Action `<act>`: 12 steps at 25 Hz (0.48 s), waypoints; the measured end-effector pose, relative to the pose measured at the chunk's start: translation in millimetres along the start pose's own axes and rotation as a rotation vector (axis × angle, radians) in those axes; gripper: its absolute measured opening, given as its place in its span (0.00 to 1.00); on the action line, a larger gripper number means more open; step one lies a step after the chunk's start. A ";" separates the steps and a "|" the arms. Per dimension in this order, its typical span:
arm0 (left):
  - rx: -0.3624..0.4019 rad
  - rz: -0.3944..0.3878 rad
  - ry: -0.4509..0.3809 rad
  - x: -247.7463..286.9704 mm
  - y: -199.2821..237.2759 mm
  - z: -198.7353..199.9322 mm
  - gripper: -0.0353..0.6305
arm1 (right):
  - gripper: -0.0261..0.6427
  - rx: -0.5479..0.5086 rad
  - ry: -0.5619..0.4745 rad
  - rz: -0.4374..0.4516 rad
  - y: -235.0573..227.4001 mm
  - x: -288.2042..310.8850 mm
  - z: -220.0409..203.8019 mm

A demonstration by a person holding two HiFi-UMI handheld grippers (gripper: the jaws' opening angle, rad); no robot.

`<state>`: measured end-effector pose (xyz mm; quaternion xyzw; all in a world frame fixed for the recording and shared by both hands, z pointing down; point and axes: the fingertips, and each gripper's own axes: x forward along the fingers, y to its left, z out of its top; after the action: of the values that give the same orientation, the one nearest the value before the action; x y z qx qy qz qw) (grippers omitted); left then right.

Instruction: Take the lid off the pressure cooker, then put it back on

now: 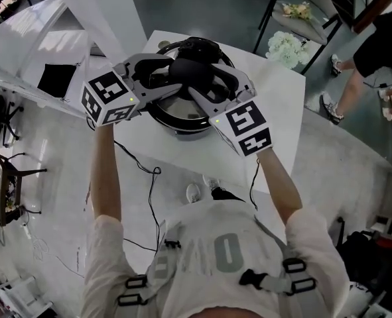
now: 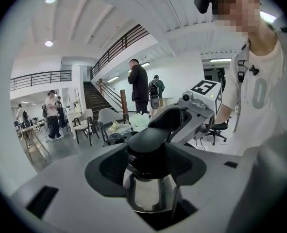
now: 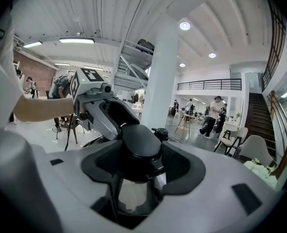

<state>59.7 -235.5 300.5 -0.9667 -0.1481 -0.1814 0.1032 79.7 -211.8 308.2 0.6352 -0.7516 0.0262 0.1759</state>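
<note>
Lid [image 1: 194, 65] sits gripped by its black handle from both sides: left gripper [image 1: 174, 71] and right gripper [image 1: 214, 81] are each closed partway on it, over the cooker [image 1: 186, 130] on the table [image 1: 282, 91]. Lifting looks barely begun, and I can't tell whether the lid has cleared the pot. Replacing it remains.

A white table [image 1: 285, 95] carries a steel pressure cooker [image 1: 177, 111] near its middle. White flowers [image 1: 286, 48] sit at its far right corner.

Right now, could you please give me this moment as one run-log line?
left gripper: shut on lid handle | right gripper: shut on lid handle, opposite side | pressure cooker: on white table
</note>
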 end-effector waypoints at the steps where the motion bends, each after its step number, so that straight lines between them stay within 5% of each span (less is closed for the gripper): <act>1: 0.009 -0.008 -0.006 4.5 -10.4 4.5 0.42 | 0.43 0.000 -0.004 -0.012 0.4 -12.0 -2.7; 12: 0.044 -0.081 -0.060 -6.8 -29.0 24.5 0.42 | 0.43 -0.011 -0.004 -0.088 11.9 -36.3 14.2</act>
<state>52.1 -203.9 279.7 -0.9625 -0.1939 -0.1529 0.1124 69.7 -179.0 286.3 0.6666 -0.7235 0.0133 0.1788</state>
